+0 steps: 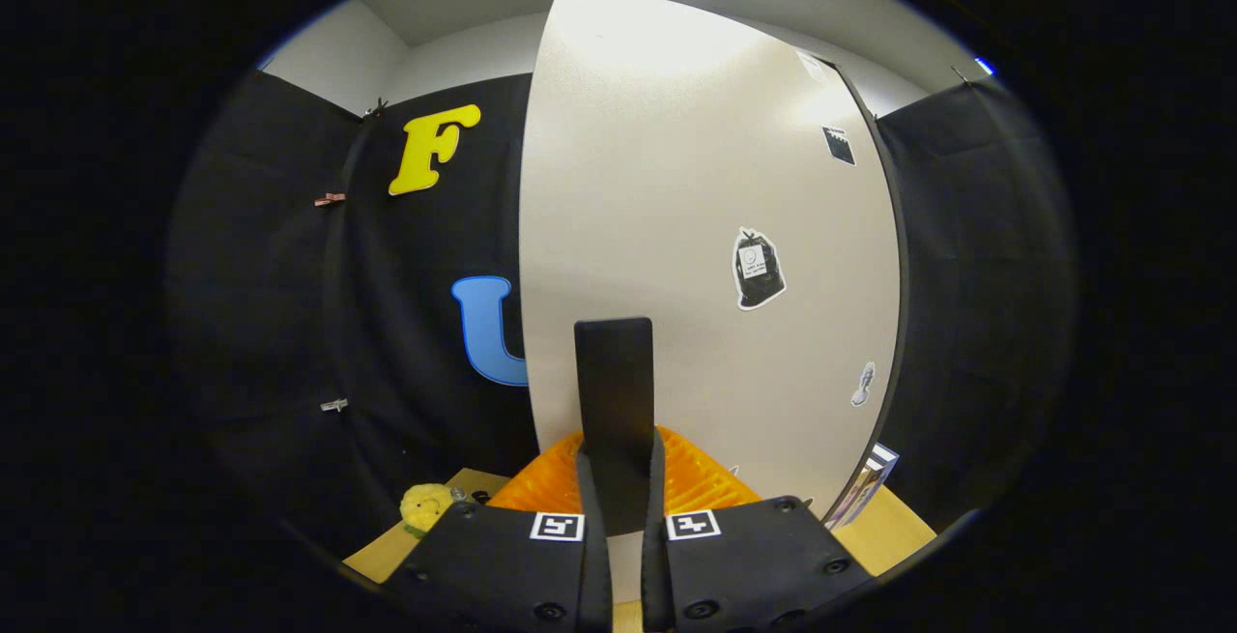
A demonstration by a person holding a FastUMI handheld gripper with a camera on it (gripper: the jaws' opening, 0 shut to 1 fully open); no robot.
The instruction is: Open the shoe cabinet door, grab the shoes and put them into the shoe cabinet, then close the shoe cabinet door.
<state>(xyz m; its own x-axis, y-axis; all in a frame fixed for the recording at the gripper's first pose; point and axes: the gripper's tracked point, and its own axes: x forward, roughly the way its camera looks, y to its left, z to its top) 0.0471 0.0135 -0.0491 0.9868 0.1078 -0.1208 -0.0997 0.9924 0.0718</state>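
The white shoe cabinet door [676, 188] stands close in front of me, with stickers on its face. A flat black handle [614, 372] sticks up from between my fingers. My gripper [616, 454] is shut on this handle, with one finger pressing on each side of it. The door's left edge [527, 275] stands free against the black cloth wall. Its right edge [894, 256] shows as a dark line. I cannot tell from here how far the door is swung.
A wooden surface [894, 527] lies below the door. A small yellow soft toy [427, 505] sits on it to the left of my fingers. A thin striped box or book [867, 486] leans by the door's lower right corner. Black cloth walls close in both sides.
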